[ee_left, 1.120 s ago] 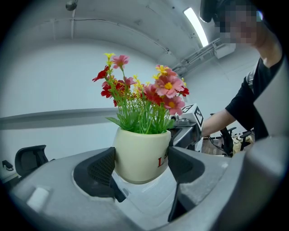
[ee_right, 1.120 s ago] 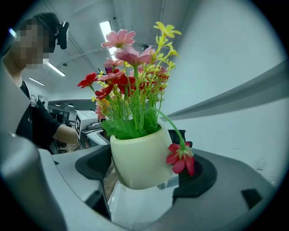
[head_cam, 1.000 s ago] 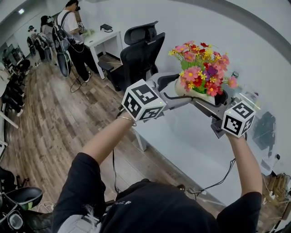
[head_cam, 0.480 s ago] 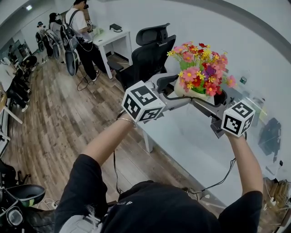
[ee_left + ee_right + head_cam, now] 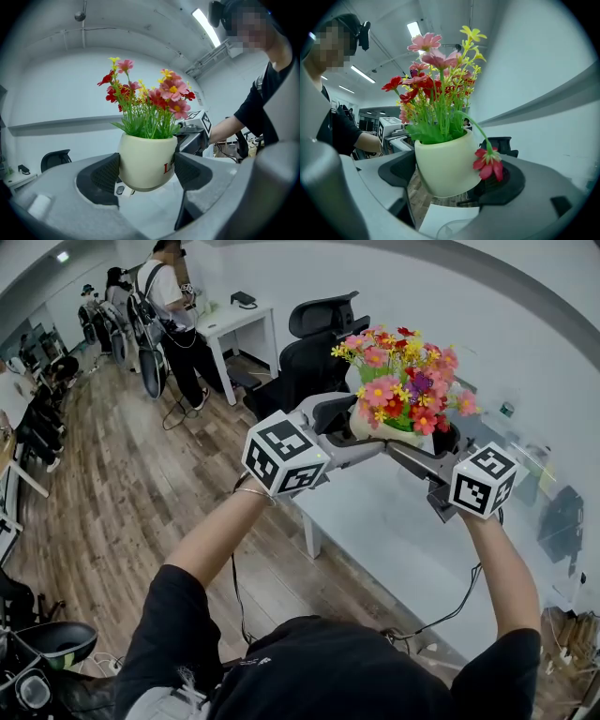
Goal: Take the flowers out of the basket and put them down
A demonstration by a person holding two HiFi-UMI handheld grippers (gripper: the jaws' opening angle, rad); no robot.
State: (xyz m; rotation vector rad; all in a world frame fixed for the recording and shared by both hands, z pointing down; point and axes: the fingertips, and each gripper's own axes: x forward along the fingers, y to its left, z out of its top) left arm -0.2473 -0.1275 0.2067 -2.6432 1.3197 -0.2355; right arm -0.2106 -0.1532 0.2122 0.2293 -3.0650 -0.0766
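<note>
The left gripper (image 5: 146,171) is closed on a cream, round, glossy pot (image 5: 147,161). Its two black ribbed pads press on the pot's opposite sides, and the pot sits upright between them. Red lettering shows on the pot's side next to the right-hand pad. A bunch of pink, red and yellow artificial flowers (image 5: 150,101) with green stems rises from the pot, straight above the jaws.

The right gripper (image 5: 450,173) grips the same pot (image 5: 445,166) from the other side, its jaws shut against the pot walls. In the right gripper view the pot leans between the jaws. The flowers (image 5: 436,89) fan out above them. One red bloom (image 5: 488,164) droops on a bent stem over the rim and hangs in front of the right-hand pad.

In the head view both grippers meet at the pot (image 5: 375,432), the left gripper (image 5: 352,418) on one side and the right gripper (image 5: 431,442) on the other. The flowers (image 5: 398,381) stand above the jaws. The pot is in the air, clear of the white table (image 5: 394,531) below. Beyond the jaws stands a black office chair (image 5: 314,343) on a wooden plank floor (image 5: 122,493).
</note>
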